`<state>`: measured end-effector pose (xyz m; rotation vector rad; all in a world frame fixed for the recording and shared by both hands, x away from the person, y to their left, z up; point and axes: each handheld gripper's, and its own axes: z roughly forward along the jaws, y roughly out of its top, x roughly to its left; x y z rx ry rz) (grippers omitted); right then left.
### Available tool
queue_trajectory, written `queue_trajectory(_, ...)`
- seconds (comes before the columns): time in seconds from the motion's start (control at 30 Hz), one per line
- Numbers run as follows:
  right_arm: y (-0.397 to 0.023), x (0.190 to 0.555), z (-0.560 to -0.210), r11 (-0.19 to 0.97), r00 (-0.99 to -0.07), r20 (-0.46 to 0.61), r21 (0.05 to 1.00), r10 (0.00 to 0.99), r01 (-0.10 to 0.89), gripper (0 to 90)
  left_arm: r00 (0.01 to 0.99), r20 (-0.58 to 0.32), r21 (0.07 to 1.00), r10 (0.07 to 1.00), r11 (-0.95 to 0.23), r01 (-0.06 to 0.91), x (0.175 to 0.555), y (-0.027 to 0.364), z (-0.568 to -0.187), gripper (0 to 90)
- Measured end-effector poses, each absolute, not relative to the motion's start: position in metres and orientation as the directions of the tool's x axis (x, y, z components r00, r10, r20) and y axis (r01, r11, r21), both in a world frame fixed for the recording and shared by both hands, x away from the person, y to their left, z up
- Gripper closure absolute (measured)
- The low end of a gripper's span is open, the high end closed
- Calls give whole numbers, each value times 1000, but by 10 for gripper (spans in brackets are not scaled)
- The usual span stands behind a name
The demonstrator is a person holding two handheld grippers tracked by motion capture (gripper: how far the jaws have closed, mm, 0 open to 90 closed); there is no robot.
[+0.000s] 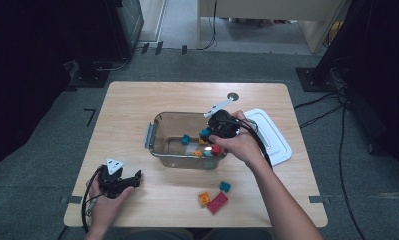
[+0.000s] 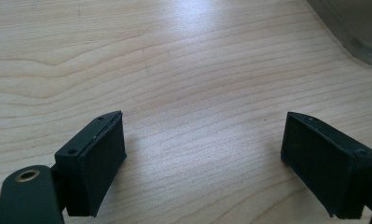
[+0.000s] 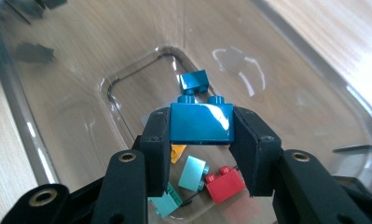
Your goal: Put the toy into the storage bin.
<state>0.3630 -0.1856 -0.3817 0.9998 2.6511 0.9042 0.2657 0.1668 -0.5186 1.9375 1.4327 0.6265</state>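
Wooden table (image 1: 137,100): right gripper (image 3: 201,140) jaws clamp blue brick (image 3: 201,122); left gripper (image 2: 202,158) jaws wide, empty.

Glossy plastic blue brick (image 3: 201,122), clear smooth plastic container (image 3: 48,154), matt wood-grain table (image 2: 183,70)

We see a light wooden table (image 1: 137,105). On it rest a clear container (image 1: 159,135), a white lid (image 1: 274,137) and three loose bricks (image 1: 214,197).
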Motion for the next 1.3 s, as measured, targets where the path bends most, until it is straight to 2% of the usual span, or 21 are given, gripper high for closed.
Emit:
queue_trajectory(0.2, -184, 363, -387, 588, -754, 68, 583, 653, 561, 537, 293, 4, 731, 956, -203, 652, 266, 167, -519, 132)
queue_trajectory(0.47, -196, 359, -382, 544, -748, 89, 632, 657, 553, 485, 292, 3, 732, 956, -201, 651, 266, 167, -519, 132)
queue_trajectory(0.77, -216, 346, -371, 493, -755, 86, 708, 650, 506, 351, 292, 3, 732, 956, -201, 651, 266, 167, -519, 132)
queue_trajectory(1.13, -252, 321, -367, 421, -718, 72, 767, 692, 483, 155, 292, 3, 732, 956, -201, 651, 266, 167, -519, 132)
queue_trajectory(1.3, -269, 308, -369, 396, -704, 74, 783, 706, 479, 147, 293, 3, 731, 956, -201, 651, 266, 167, -519, 132)
